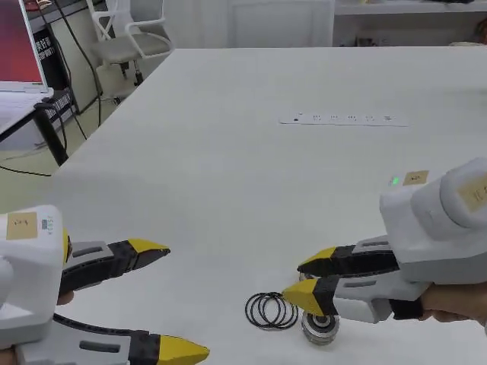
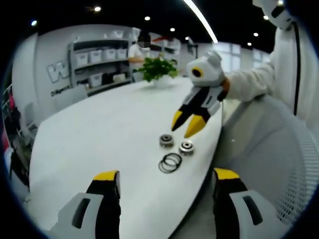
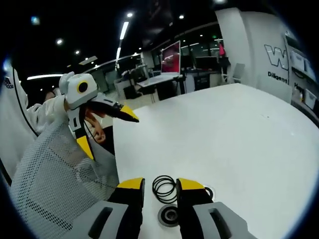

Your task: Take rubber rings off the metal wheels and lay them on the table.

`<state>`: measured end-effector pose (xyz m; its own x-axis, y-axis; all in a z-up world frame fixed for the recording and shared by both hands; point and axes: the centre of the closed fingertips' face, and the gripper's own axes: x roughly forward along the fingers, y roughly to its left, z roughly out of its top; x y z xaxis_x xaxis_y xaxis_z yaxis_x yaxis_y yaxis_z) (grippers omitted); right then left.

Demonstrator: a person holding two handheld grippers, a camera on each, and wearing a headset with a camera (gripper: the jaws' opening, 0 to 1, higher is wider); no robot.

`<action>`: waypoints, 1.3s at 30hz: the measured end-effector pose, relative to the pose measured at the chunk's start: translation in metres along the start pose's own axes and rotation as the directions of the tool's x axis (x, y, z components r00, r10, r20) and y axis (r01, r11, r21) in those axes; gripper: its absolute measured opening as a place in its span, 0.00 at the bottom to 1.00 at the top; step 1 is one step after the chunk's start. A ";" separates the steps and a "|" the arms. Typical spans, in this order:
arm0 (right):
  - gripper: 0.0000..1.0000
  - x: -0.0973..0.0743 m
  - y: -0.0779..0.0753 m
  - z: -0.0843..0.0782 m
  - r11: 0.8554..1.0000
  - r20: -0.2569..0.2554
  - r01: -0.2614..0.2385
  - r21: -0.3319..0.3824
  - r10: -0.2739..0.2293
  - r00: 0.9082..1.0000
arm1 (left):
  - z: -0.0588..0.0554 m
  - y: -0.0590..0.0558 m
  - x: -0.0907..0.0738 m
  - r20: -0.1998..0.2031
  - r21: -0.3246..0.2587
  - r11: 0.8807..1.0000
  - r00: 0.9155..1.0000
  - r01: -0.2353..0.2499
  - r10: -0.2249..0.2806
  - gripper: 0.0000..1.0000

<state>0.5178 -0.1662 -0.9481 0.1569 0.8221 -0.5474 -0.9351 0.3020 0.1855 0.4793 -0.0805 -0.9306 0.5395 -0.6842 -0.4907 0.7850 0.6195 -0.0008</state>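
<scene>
Loose black rubber rings lie overlapped on the white table near its front edge. Two metal wheels stand just beyond them. One wheel sits below my right gripper, whose jaws are open a little with nothing between them, just above the table beside the rings. The other wheel is partly hidden behind a jaw. My left gripper is open wide and empty, held off to the left of the rings.
A flush power strip is set in the table further back, with a small yellow label to its right. Office chairs stand past the far left corner. A potted plant sits at the table's far end.
</scene>
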 end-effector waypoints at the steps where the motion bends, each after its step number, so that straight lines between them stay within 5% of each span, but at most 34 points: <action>1: 0.25 -0.002 0.001 0.001 1.000 0.004 -0.002 0.000 0.002 1.000 | 0.000 -0.001 0.000 0.001 -0.003 1.000 1.000 -0.002 0.002 0.76; 16: 0.61 -0.054 0.000 0.003 0.999 0.041 0.026 0.046 -0.028 0.999 | 0.003 -0.009 -0.006 0.009 -0.057 0.997 0.999 -0.052 0.053 0.81; 29: 0.68 -0.107 -0.009 -0.023 0.990 0.041 0.104 0.096 -0.108 0.993 | 0.006 -0.009 -0.009 0.003 -0.107 0.990 0.996 -0.087 0.088 0.95; 31: 0.70 -0.112 -0.010 -0.028 0.988 0.039 0.113 0.106 -0.118 0.992 | 0.002 -0.006 -0.010 -0.027 -0.106 0.988 0.993 -0.114 0.112 0.96; 39: 0.78 -0.115 -0.010 -0.059 0.978 -0.005 0.129 0.164 -0.130 0.991 | 0.001 -0.003 -0.011 -0.032 -0.131 0.981 0.990 -0.142 0.139 1.00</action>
<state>0.4905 -0.2928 -0.9353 0.2756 0.7734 -0.5709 -0.8423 0.4804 0.2442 0.4714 -0.0754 -0.9241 0.6332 -0.5787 -0.5139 0.6536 0.7555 -0.0454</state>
